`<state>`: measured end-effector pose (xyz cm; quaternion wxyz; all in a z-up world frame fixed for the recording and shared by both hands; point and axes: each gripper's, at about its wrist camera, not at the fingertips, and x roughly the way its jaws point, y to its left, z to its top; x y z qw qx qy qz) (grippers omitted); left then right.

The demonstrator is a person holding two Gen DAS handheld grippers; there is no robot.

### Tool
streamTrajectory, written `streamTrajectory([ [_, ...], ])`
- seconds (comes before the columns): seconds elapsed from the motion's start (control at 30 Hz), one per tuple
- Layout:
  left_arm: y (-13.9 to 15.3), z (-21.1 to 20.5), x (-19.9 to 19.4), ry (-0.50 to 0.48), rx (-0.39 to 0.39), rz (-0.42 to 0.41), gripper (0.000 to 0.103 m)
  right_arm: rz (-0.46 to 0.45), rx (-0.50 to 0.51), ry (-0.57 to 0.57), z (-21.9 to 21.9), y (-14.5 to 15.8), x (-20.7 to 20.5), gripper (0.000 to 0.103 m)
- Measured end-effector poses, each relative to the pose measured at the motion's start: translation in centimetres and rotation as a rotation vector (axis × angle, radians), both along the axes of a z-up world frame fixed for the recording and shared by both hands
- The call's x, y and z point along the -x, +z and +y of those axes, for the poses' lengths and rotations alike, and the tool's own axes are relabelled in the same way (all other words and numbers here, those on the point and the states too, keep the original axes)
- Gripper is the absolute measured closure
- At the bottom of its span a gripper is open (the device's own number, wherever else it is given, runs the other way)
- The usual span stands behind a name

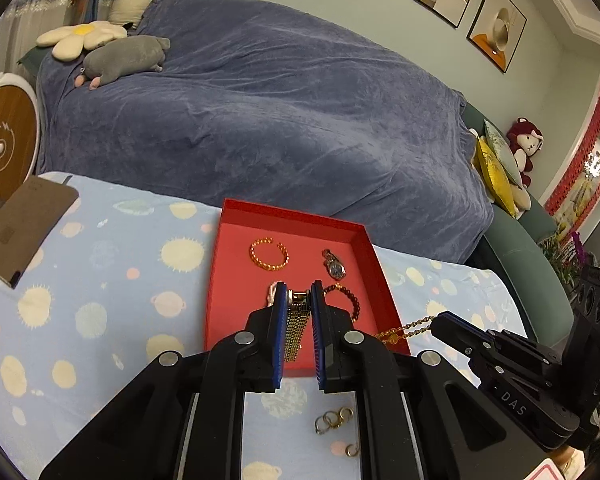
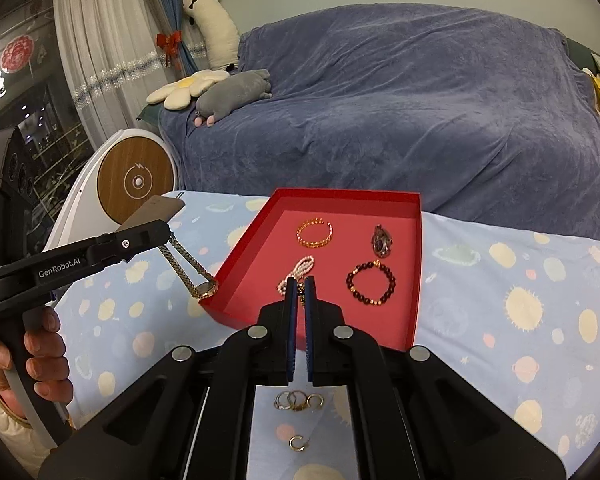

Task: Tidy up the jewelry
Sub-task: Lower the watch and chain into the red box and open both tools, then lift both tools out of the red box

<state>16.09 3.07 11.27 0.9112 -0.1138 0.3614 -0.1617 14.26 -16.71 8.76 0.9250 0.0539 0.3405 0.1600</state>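
Behind the work surface a blue-covered sofa (image 2: 400, 92) fills the room, and in front of it lies a pale blue cloth with a planet print (image 2: 520, 280), carrying an open red box (image 2: 414, 272).

Four pieces already rest on the box floor, each apart from the others: an orange beaded bracelet (image 2: 315, 233), a small wristwatch (image 2: 382, 241), a dark beaded bracelet (image 2: 371, 283) and a pearl strand (image 2: 298, 273).

Two more are in the air. The left gripper (image 1: 300, 298) is clamped on a gold mesh-band watch (image 2: 198, 276) that dangles just at the box's left wall. The right gripper (image 2: 300, 286) is pinched on a thin gold chain necklace (image 1: 406, 328), which trails over the box's right side.

Still out on the cloth, nearer the person than the box, sit a cluster of small rings (image 2: 298, 400) and one lone hoop (image 2: 298, 442) — so the job looks a little past halfway.

The front half of the box floor is bare, with room for both held pieces — the raised walls are what the hanging watch and chain must clear. The cloth to either side is open; a brown card (image 1: 24, 226) sits well off to the left.
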Motion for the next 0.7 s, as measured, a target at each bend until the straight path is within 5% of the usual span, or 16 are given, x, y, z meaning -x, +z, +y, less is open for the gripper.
streamTrajectory([
  [0.7,-8.4,-1.9,-9.1,-0.008,-0.119,0.140,0.094,0.173,0.035,0.012,1.9,-8.8,-9.0,0.099],
])
